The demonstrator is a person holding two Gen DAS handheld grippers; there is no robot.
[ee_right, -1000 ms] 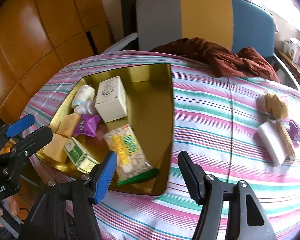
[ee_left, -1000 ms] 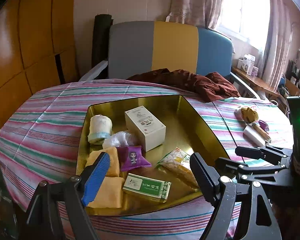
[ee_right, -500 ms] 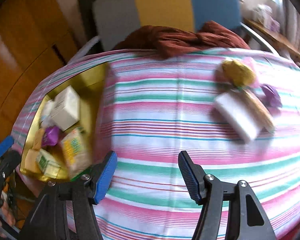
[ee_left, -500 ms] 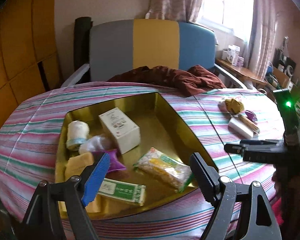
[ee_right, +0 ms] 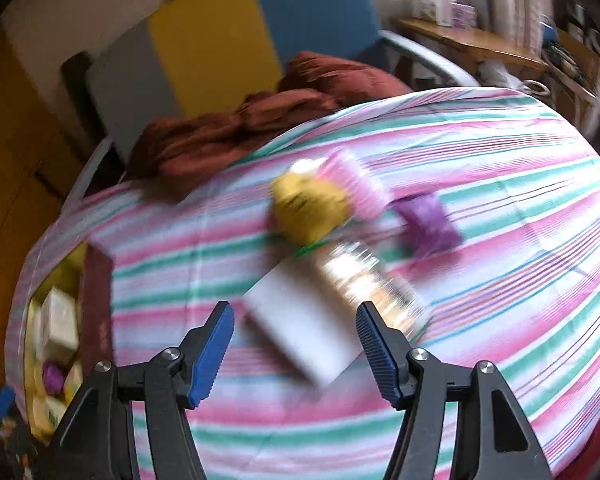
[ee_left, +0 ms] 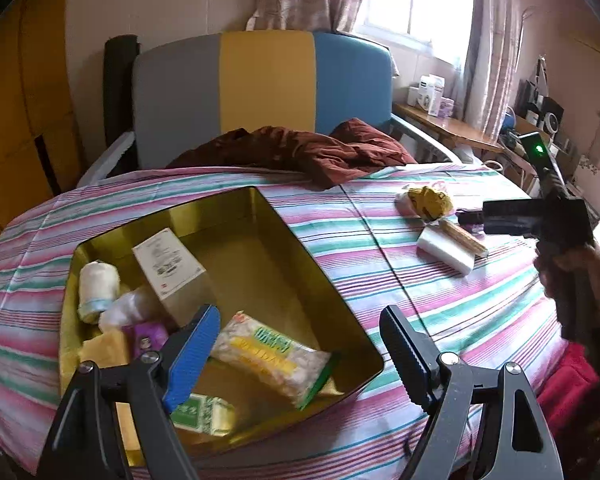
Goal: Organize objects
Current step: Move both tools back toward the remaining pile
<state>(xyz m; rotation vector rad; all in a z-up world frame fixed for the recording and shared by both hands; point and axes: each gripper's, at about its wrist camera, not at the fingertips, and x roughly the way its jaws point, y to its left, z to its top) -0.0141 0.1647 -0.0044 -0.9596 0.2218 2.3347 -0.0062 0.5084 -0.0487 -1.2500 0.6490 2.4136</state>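
Plainly, the right gripper (ee_right: 296, 344) hangs with its jaws apart and nothing between them, above the white block (ee_right: 300, 320) lying on the striped cloth (ee_right: 500, 200); the view is blurred. The left gripper (ee_left: 300, 348), likewise open and empty, hovers over the near end of the gold tray (ee_left: 340, 308). By my reading the sorting is well along: a white box (ee_left: 168, 268), a snack packet (ee_left: 272, 356), a green carton (ee_left: 200, 412) and other small items already lie in the tray. Left outside, clustered together, are the block, a cracker pack (ee_right: 372, 280), a yellow bundle (ee_right: 308, 208) and a purple sachet (ee_right: 428, 220). Nothing blocks the way; a brown garment (ee_left: 300, 152) lies at the far edge.
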